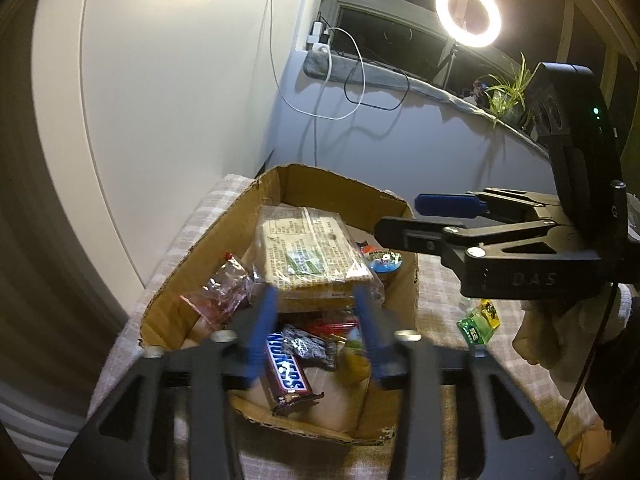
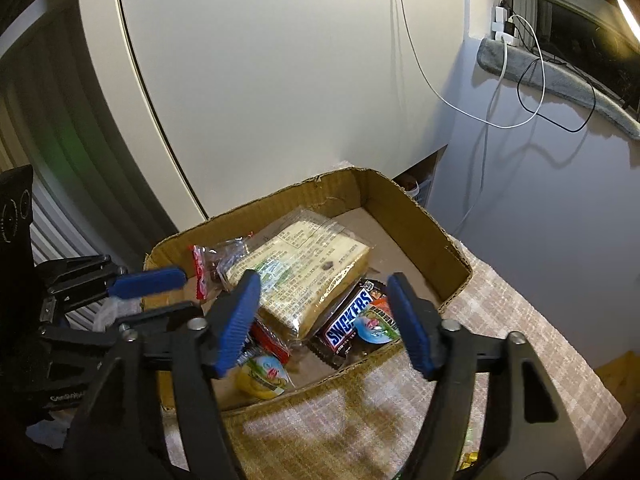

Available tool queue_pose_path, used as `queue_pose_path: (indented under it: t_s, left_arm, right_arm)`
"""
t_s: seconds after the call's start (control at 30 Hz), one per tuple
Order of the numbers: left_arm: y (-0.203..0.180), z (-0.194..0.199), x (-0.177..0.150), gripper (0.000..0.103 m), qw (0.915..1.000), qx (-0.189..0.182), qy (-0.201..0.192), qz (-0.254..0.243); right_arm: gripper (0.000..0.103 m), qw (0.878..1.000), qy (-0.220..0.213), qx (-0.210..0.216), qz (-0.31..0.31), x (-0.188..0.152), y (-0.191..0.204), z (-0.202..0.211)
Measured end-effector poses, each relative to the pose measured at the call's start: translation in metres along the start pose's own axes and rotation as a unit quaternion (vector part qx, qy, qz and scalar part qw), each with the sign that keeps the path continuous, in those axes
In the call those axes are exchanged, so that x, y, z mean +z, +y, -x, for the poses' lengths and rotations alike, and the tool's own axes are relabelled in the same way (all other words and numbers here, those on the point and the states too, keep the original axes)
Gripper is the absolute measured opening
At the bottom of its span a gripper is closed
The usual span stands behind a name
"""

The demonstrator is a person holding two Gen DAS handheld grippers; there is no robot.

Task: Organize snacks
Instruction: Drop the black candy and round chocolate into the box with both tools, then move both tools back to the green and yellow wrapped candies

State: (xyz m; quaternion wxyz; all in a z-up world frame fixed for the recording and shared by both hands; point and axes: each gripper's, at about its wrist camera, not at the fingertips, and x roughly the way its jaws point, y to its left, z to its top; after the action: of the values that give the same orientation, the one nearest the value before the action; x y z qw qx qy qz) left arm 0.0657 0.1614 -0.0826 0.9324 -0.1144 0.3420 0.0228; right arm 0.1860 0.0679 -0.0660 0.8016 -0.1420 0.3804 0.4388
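Note:
An open cardboard box (image 1: 296, 184) (image 2: 420, 216) on a checked tablecloth holds several snacks: a large clear pack of crackers (image 1: 308, 252) (image 2: 304, 272), a Snickers bar (image 1: 286, 376) (image 2: 348, 322), a red-and-clear packet (image 1: 224, 288) (image 2: 202, 268), and a small jelly cup (image 1: 384, 260) (image 2: 376, 322). My left gripper (image 1: 316, 304) is open and empty above the box's near end. My right gripper (image 2: 324, 292) is open and empty above the box; it shows in the left wrist view (image 1: 416, 216) at the right. A green snack packet (image 1: 478, 324) lies on the cloth right of the box.
A yellow jelly cup (image 2: 264, 376) lies in the box's near corner. White wall panels stand behind the box. Cables (image 1: 332, 80) hang from a window ledge. A ring light (image 1: 468, 14) and a plant (image 1: 508, 88) stand at the back right.

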Motion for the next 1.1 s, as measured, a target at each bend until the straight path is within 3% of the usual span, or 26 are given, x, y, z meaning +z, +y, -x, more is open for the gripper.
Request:
queue_pose_path:
  t_s: [0.1, 0.4, 0.5, 0.8, 1.1]
  left_arm:
    - [-0.002, 0.002, 0.000, 0.046, 1.0000, 0.002, -0.002, -0.004]
    - [-0.010, 0.008, 0.000, 0.046, 0.9999, 0.004, -0.008, -0.010]
    - [-0.015, 0.011, 0.001, 0.053, 0.9998, 0.003, -0.011, -0.015]
    - [-0.037, 0.015, 0.001, 0.055, 0.9995, -0.007, -0.014, -0.026]
    - [-0.076, 0.006, -0.007, 0.055, 0.9980, -0.040, 0.001, -0.048]
  right_arm:
    - [0.083, 1.000, -0.004, -0.008, 0.001, 0.000, 0.000, 0.003]
    - [0.087, 1.000, -0.013, -0.016, -0.006, -0.003, -0.004, 0.018]
    - [0.092, 1.000, -0.021, -0.020, -0.011, -0.006, -0.008, 0.026]
    - [0.095, 0.998, -0.031, -0.032, -0.037, -0.025, -0.033, 0.058]
    - [0.095, 0.995, -0.019, -0.058, -0.074, -0.062, -0.080, 0.084]
